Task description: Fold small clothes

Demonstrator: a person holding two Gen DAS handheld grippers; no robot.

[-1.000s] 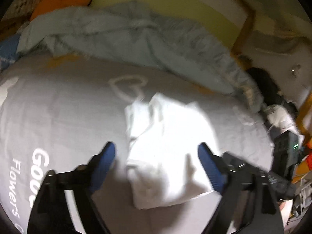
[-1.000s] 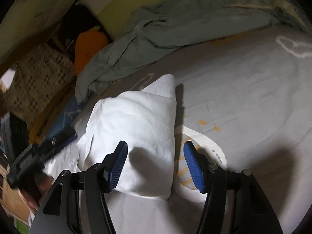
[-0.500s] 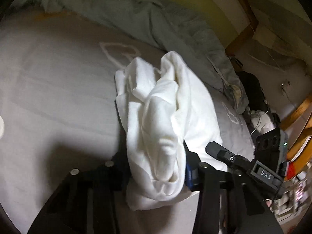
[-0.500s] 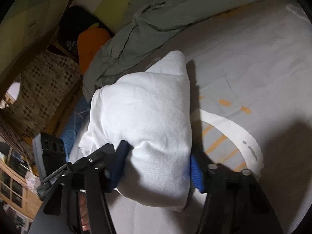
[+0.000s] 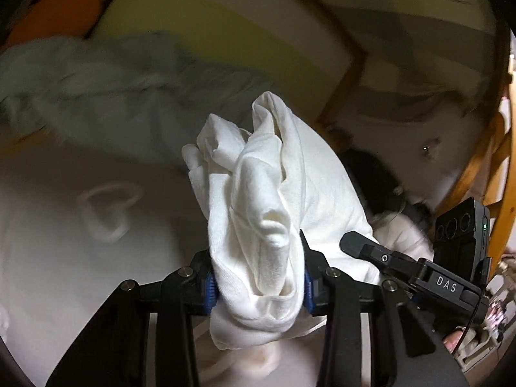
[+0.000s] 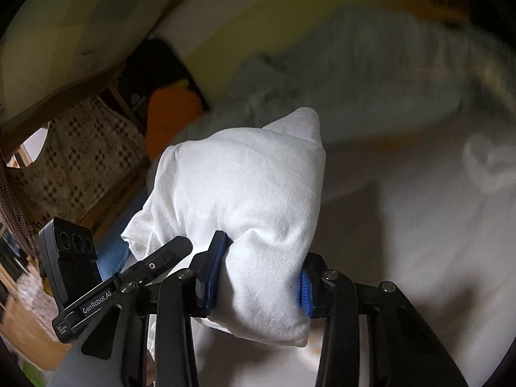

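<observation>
A white garment (image 5: 258, 193), folded into a thick bundle, hangs above the grey bed sheet (image 5: 64, 251). My left gripper (image 5: 258, 287) is shut on one end of it, the blue pads pressing into the bunched cloth. In the right wrist view the same garment (image 6: 245, 177) bulges up between the blue pads of my right gripper (image 6: 258, 283), whose jaws are still closing on it. The black frame of the other gripper (image 5: 416, 274) shows close by on the right of the left wrist view. The cloth hides most of each pad.
A crumpled pale blue blanket (image 5: 113, 96) lies along the far side of the bed. An orange cushion (image 6: 171, 113) and a checked cloth (image 6: 80, 161) sit at the left in the right wrist view. A wooden frame (image 5: 342, 84) rises at the right.
Both grippers went from open around the white garment lying on the sheet to closed on it. They have since lifted it off the bed, and the views have tilted upward.
</observation>
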